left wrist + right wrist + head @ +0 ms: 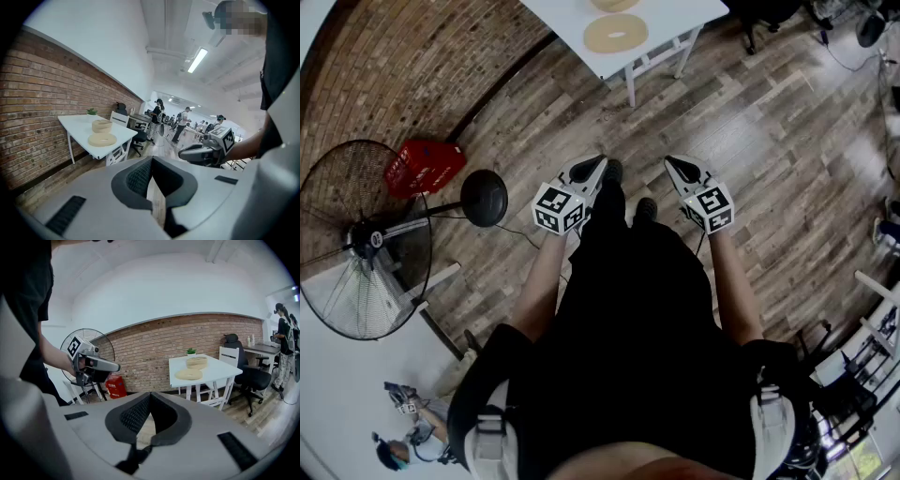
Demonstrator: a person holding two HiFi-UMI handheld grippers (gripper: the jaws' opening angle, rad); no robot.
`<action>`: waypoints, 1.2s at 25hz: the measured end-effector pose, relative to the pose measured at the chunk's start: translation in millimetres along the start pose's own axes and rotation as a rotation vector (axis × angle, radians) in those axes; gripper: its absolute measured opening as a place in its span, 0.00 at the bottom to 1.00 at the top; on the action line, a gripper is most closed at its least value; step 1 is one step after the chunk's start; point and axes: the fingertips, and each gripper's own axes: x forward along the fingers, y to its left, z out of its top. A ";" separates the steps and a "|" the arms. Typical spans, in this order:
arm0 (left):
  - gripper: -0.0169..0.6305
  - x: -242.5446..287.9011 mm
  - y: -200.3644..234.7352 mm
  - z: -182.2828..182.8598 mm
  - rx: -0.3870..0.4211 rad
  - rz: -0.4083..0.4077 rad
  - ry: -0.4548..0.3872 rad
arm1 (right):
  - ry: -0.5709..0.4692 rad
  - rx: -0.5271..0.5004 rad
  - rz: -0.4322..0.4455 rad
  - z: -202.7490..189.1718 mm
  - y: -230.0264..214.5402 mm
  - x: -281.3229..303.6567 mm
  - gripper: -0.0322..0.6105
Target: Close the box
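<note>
A round tan box (614, 4) and a flat tan ring-shaped lid (616, 34) lie side by side on a white table (675, 23) some way ahead of me. The same box (196, 362) and lid (189, 374) show in the right gripper view, and the box (101, 125) and lid (102, 139) in the left gripper view. My left gripper (602, 161) (151, 161) and right gripper (670, 161) (150, 397) are held side by side over the wooden floor, well short of the table. Both are shut with nothing between the pads.
A large standing fan (356, 239) with its black base (484, 198) and a red crate (425, 167) stand by the brick wall at my left. An office chair (251, 376) is to the right of the table. People stand further back in the room (180, 124).
</note>
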 end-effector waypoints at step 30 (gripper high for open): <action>0.06 -2.9 27.1 14.4 0.002 0.046 -0.062 | -0.076 0.098 -0.021 17.4 -22.1 11.9 0.05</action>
